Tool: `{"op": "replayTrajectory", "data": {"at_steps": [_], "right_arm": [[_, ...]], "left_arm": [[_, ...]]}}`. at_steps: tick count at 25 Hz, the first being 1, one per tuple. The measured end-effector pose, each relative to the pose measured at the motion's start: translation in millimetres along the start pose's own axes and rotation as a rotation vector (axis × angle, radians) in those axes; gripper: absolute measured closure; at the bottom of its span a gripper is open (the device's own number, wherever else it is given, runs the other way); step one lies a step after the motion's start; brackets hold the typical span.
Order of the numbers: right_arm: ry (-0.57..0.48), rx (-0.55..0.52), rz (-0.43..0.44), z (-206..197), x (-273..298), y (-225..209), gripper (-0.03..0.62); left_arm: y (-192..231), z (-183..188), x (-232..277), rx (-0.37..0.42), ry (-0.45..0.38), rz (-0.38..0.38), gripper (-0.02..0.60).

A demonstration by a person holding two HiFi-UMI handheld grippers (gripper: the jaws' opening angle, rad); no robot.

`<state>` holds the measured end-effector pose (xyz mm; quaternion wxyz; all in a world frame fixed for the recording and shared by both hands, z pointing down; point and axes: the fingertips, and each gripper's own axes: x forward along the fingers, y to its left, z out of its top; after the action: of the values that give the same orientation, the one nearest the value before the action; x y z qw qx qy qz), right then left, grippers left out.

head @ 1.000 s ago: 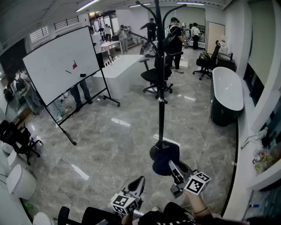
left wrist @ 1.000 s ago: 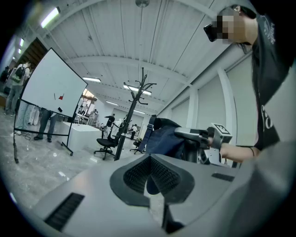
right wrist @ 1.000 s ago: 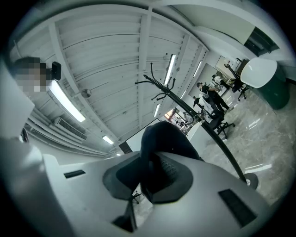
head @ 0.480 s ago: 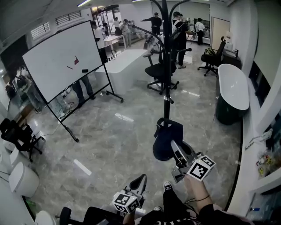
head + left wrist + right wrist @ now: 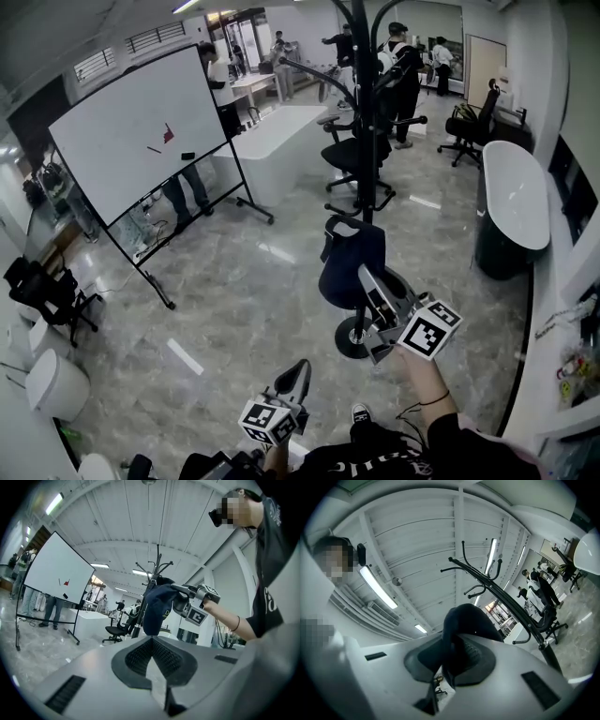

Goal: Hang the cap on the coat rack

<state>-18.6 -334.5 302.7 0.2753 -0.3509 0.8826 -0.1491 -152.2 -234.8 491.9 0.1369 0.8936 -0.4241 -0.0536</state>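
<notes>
The right gripper (image 5: 368,283) has its jaws drawn narrow and clamped on a fold of a dark navy fabric cap (image 5: 348,270). In the right gripper view the soft cloth is pinched between the ribbed black pads and bulges up over the grey plastic jaws (image 5: 452,660). The right hand (image 5: 412,364) grips the handle from behind. The forearm reaches forward and upward from the lower right of the head view, with a thin dark band round the wrist. The cap hangs from the jaw tips as a rounded, slack pouch with a paler edge at its top. It sits in front of the lower pole of the black metal coat rack (image 5: 361,122), above the rack's round base and well below the curved hooks at its top. Whether the cloth touches the pole cannot be told. In the right gripper view the rack's thin pole runs just to the right of the cap, its hooks fanning out above. The left gripper (image 5: 296,377) is held low and close to the body, pointing forward. Its jaws are pressed together with nothing between them, and its own view looks past them at the cap and the right gripper. Underfoot lies a glossy grey marble-tile floor (image 5: 234,300). A large whiteboard on a black wheeled stand (image 5: 141,141) stands to the left, and a black office chair (image 5: 361,157) and a long white table (image 5: 281,141) stand beyond the rack.
</notes>
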Motion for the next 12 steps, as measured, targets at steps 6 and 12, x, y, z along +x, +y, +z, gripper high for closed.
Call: {"op": "replayTrajectory", "data": {"at_steps": [6,12], "right_arm": [[-0.009,-0.028,0.067,38,55,-36,0.540],[-0.070,-0.087,0.129,84,108,-48,0.540]], "left_arm": [[20,2,61,0.034,0.018,0.009,0.583],[35,1,99,0.042,0.030,0.024,0.583]]}}
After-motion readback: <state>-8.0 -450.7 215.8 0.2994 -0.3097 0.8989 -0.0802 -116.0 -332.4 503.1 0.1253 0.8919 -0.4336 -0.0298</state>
